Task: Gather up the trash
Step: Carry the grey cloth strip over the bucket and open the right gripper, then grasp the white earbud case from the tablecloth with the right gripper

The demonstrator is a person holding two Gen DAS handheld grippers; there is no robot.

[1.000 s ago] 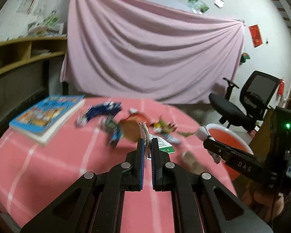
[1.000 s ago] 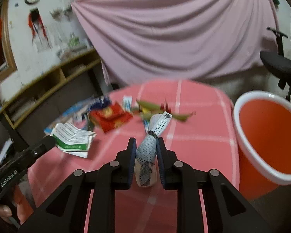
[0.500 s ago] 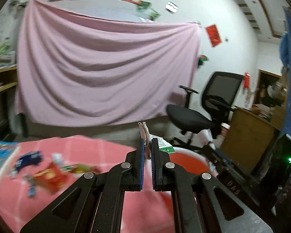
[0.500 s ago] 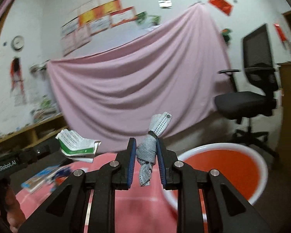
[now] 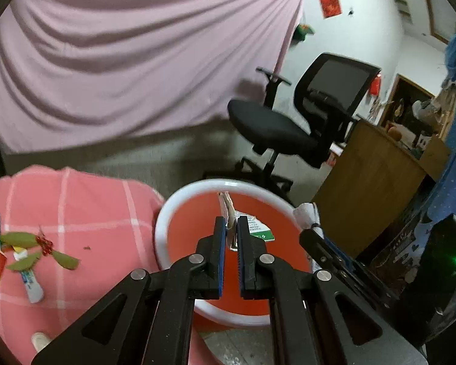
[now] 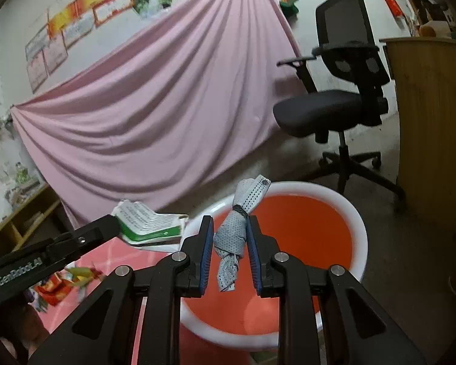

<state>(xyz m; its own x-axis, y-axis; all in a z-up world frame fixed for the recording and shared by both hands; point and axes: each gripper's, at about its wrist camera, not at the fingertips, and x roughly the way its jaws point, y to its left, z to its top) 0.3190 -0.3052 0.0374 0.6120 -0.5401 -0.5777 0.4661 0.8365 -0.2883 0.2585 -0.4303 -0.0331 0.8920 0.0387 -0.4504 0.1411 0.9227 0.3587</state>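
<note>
One legible label, "GenRobot.AI", on left claw point(image 6: 118, 228) casing.

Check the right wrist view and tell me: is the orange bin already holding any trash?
No: the orange bin shows only bare orange inside, and the knotted grey rag is held above it in the right gripper.

Glossy plastic bucket point(image 6: 357, 222), matt pink cloth backdrop point(image 6: 155, 97), perforated fabric wad point(image 6: 232, 240), wooden cabinet point(image 5: 377, 179).

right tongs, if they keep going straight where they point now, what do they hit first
Probably the red inside of the bin: the right tongs, holding the grey wrapper, aim over its near rim; depth is unclear.
</note>
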